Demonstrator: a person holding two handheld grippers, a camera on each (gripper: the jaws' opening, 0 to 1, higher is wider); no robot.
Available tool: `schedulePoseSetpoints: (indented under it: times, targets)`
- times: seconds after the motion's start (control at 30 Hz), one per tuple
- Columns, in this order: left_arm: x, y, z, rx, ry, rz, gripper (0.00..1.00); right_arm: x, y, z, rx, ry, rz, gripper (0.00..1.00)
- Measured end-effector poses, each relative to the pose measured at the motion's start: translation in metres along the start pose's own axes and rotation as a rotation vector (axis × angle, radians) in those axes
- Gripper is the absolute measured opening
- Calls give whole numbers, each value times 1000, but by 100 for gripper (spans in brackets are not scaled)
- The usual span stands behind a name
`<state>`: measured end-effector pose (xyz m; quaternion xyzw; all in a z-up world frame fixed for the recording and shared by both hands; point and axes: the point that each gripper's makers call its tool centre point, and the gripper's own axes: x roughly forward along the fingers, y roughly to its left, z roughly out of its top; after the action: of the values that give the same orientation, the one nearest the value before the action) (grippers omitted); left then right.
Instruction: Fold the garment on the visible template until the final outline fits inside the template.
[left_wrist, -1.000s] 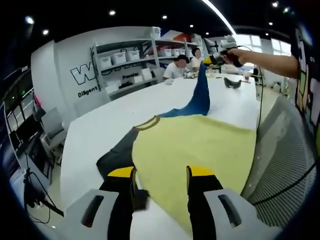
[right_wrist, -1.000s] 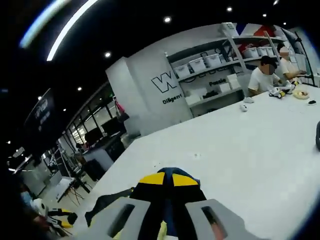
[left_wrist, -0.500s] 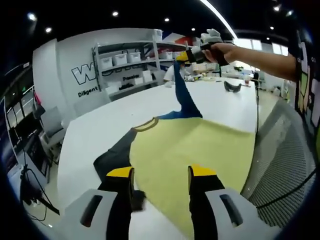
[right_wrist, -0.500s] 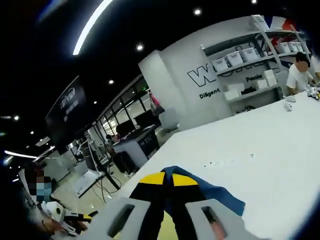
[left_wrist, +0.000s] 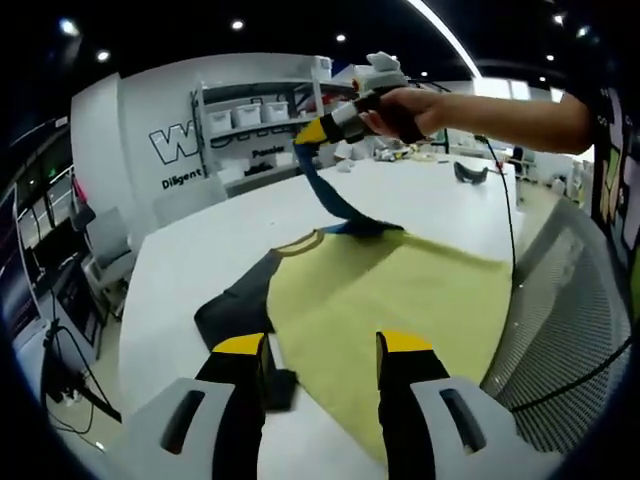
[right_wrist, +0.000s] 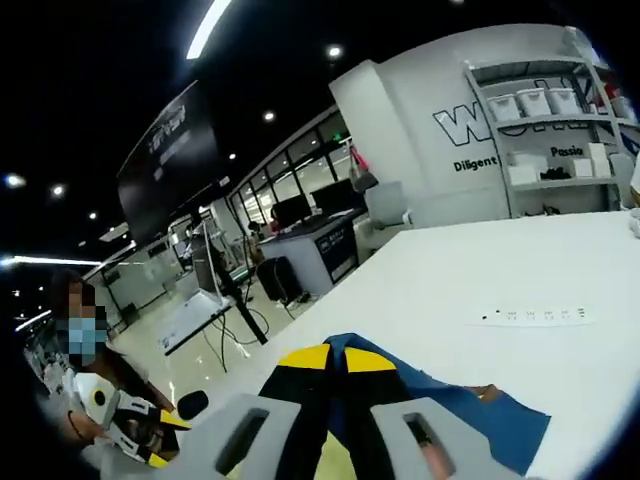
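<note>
Right gripper clamps blue sleeve; I carry it low across shirt. Left gripper open at table near edge.

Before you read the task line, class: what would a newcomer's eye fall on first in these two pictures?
First, the yellow garment spread on the white table just beyond the open left gripper. Next, its blue sleeve, lifted off the table by the right gripper in a person's hand; the right gripper view shows the blue cloth pinched between the jaws.
</note>
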<state>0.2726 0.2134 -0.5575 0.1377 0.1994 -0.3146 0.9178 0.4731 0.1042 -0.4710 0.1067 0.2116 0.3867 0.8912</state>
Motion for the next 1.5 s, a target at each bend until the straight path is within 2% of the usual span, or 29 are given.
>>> schedulePoseSetpoints:
  times: [0.13,0.2,0.33,0.4,0.5,0.87,0.93,1.0,1.03,1.1,1.17,1.2,1.43,1.5]
  targets:
    - [-1,-1,-2,1,-2,-2,40,25,8,-25,-2,79,36,0]
    - [-2,1,-5,-15,3,8,40,37,9,-42,-44,129,40,0]
    - [-4,2,-8,-13,9,12,40,57,11,-71,-33,209,46,0]
    - [-5,2,-11,-13,17,13,40,69,14,-87,-60,259,53,0]
    - [-6,1,-13,-20,20,14,40,80,15,-102,-87,309,52,0]
    - [-6,6,-19,-22,42,19,40,104,23,-147,-91,428,73,0]
    - [-4,8,-20,-25,48,20,40,106,28,-151,-96,436,88,3]
    - [-4,9,-21,-26,51,20,40,106,32,-152,-107,432,106,11]
    - [-3,10,-22,-28,52,21,40,105,38,-151,-123,412,150,15]
    - [-3,11,-22,-31,54,22,40,104,39,-150,-137,388,165,28]
    - [-2,12,-24,-33,56,26,40,104,34,-141,-226,320,164,45]
    - [-2,13,-24,-34,57,26,40,104,33,-139,-237,310,163,49]
    - [2,20,-41,-51,91,46,40,87,13,-142,-345,353,128,49]
    - [3,24,-46,-54,110,59,39,80,13,-135,-378,318,117,49]
